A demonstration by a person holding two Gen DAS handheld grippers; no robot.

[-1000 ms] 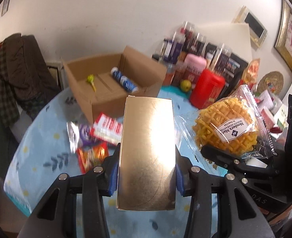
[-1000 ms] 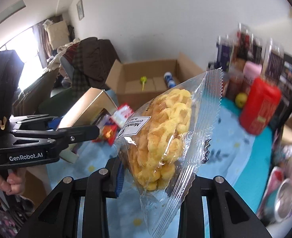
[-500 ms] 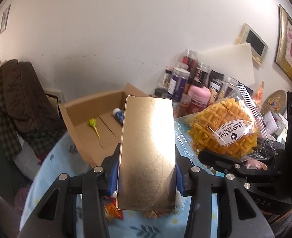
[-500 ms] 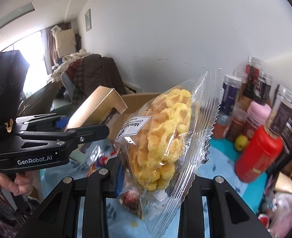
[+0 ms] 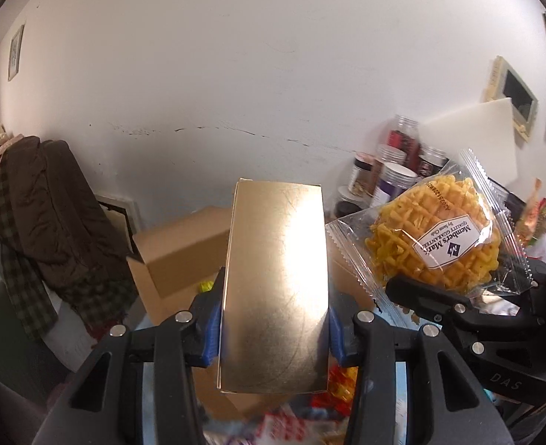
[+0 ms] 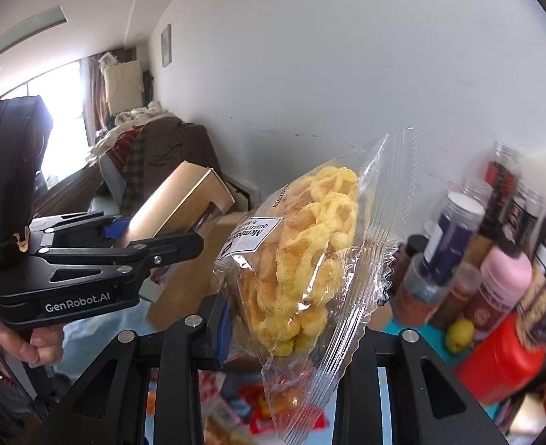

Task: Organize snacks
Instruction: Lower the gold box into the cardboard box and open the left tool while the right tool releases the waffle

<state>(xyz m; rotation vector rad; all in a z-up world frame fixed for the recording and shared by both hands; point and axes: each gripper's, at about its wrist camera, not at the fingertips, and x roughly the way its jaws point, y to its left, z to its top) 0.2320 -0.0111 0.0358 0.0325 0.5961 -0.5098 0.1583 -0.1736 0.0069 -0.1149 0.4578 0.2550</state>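
Note:
My left gripper [image 5: 274,328] is shut on a shiny gold box [image 5: 276,289], held up in the air; the box also shows in the right wrist view [image 6: 176,204]. My right gripper [image 6: 291,337] is shut on a clear bag of yellow waffle snacks [image 6: 306,256], also raised; it shows in the left wrist view [image 5: 436,237] beside the gold box. An open cardboard box [image 5: 176,256] stands behind and below the gold box, near the wall. Loose snack packets [image 6: 265,411] lie blurred on the table below.
Several jars and bottles [image 6: 469,259], a red container [image 6: 502,363] and a small yellow-green fruit [image 6: 458,333] crowd the table's right side. Dark clothes [image 5: 50,215] hang over a chair at left. A white wall stands close behind.
Both grippers have risen and tilted upward with their loads, closer to the cardboard box. The table has dropped almost out of view; the wall fills more of both views.

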